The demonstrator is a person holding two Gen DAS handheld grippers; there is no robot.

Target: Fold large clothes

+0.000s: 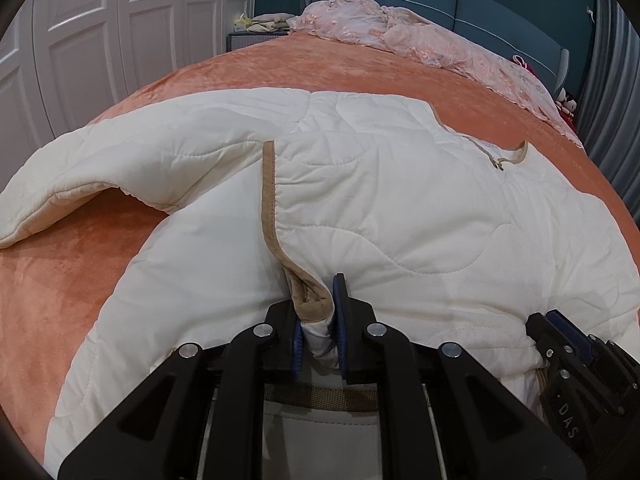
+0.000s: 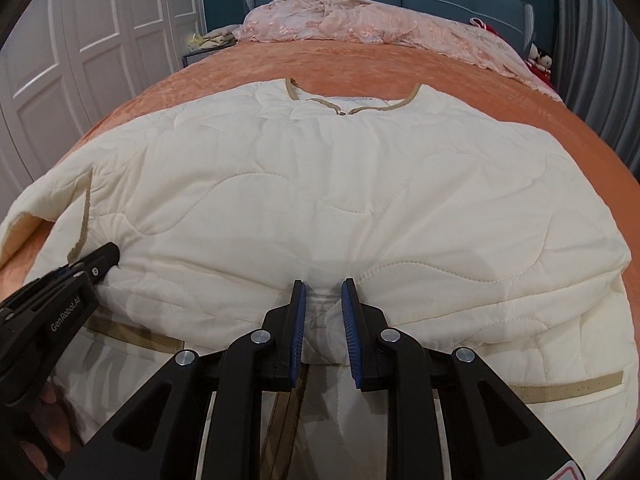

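Left wrist view: the left gripper (image 1: 318, 322) pinches the tan-trimmed hem of the cream quilted jacket (image 1: 400, 208) at the near edge of the orange bedspread (image 1: 60, 272); one sleeve (image 1: 100, 176) already lies folded across the back, the rest isn't done. Right wrist view: the right gripper (image 2: 323, 332) pinches the jacket's hem too, and only here does the whole collar (image 2: 352, 106) show.

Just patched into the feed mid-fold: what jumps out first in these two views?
A big cream quilted jacket with tan trim lies spread across the orange bedspread, filling the middle of both views, neckline at the far end. Both hand-held grippers pinch its near hem: the left hand-held gripper is shut on a bunched, tan-edged fold, the right hand-held gripper on a cream fold beside it. A crumpled pink lace cover sits by the teal headboard.
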